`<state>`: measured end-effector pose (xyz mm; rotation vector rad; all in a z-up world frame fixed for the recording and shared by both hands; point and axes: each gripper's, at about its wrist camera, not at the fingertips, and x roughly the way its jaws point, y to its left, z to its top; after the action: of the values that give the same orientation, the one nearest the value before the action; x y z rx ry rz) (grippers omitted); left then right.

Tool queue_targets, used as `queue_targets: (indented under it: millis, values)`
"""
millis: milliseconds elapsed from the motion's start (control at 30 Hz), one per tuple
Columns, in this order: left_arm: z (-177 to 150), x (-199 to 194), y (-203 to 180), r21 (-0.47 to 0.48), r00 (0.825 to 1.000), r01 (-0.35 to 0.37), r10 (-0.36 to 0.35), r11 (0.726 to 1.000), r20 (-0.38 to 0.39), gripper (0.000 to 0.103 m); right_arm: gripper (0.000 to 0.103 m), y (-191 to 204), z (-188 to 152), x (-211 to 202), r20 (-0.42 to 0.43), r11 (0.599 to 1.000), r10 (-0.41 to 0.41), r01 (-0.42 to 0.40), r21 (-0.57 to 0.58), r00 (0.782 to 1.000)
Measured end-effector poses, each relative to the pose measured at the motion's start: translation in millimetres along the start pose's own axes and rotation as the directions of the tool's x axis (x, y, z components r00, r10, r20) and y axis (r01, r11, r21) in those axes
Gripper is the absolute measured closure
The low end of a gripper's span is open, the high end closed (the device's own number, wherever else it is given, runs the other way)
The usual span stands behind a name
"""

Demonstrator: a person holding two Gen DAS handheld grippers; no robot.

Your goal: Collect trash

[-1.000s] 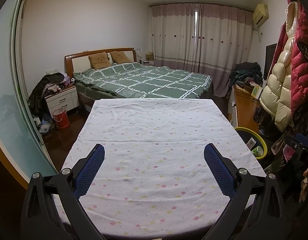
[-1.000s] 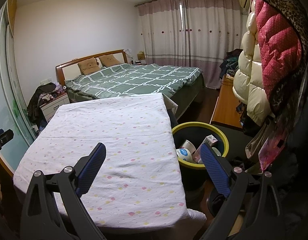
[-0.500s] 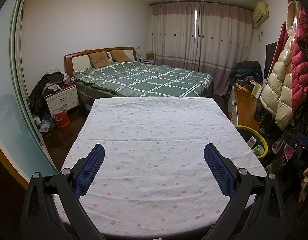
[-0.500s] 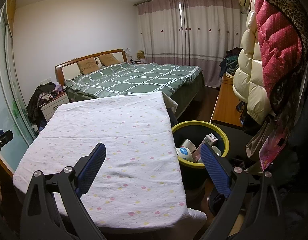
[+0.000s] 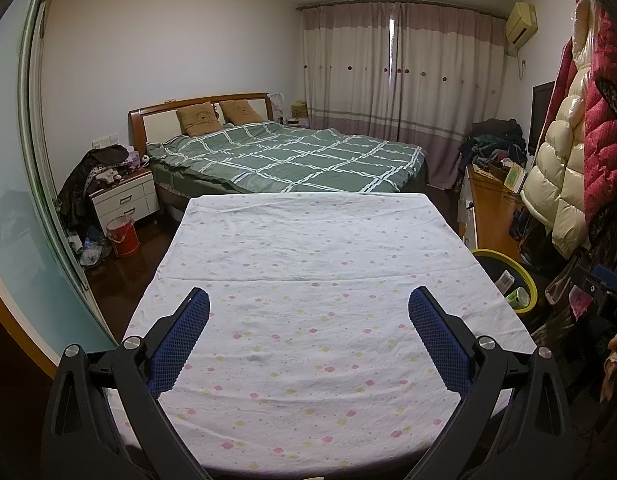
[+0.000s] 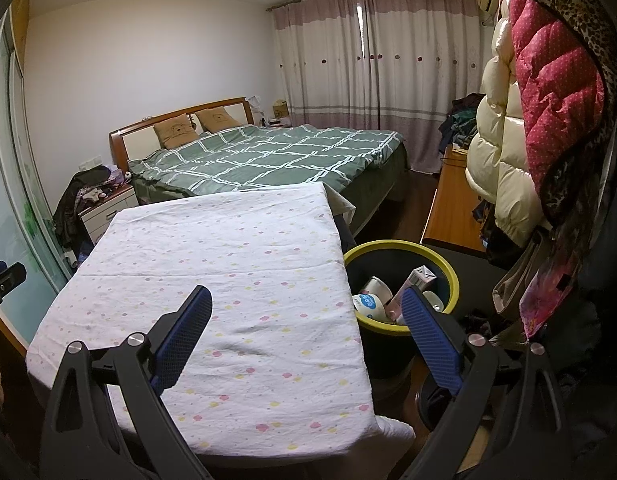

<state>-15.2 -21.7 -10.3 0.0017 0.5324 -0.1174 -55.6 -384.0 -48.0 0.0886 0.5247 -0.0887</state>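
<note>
Left gripper [image 5: 308, 312] is spread wide, nothing between its blue pads, hovering over the near half of the table [image 5: 308, 248]. The table wears a white cloth with small pink and yellow flowers; its top is bare.

Right gripper [image 6: 306, 310] is also released and empty, sitting over the table's right edge, with its right finger in front of the bin [image 6: 452, 276].

The bin is black with a yellow rim and stands on the floor touching or just beside the table's right side. Trash is inside it: a white cup [image 6: 378, 286], a round white container with a blue label [image 6: 368, 306], and a pink-and-white carton [image 6: 414, 284] leaning upright. From the left wrist view only a slice of the bin [image 5: 522, 276] shows, with a box and what looks like a green-capped item in it, too small to be sure.

Beyond the table: a bed [image 5: 292, 156] with a green checked cover, and closed curtains [image 5: 400, 68]. Puffy coats [image 6: 548, 112] hang on the right.
</note>
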Motion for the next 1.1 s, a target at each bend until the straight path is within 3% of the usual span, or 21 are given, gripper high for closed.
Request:
queue_targets:
  millis: [1100]
  values:
    - [1.7, 5.7, -5.8, 0.016, 1.0, 0.022, -0.022, 1.0, -0.006, 0.005, 0.012, -0.7, -2.8, 2.5, -0.005, 1.0, -0.001, 0.001, 0.004, 1.0]
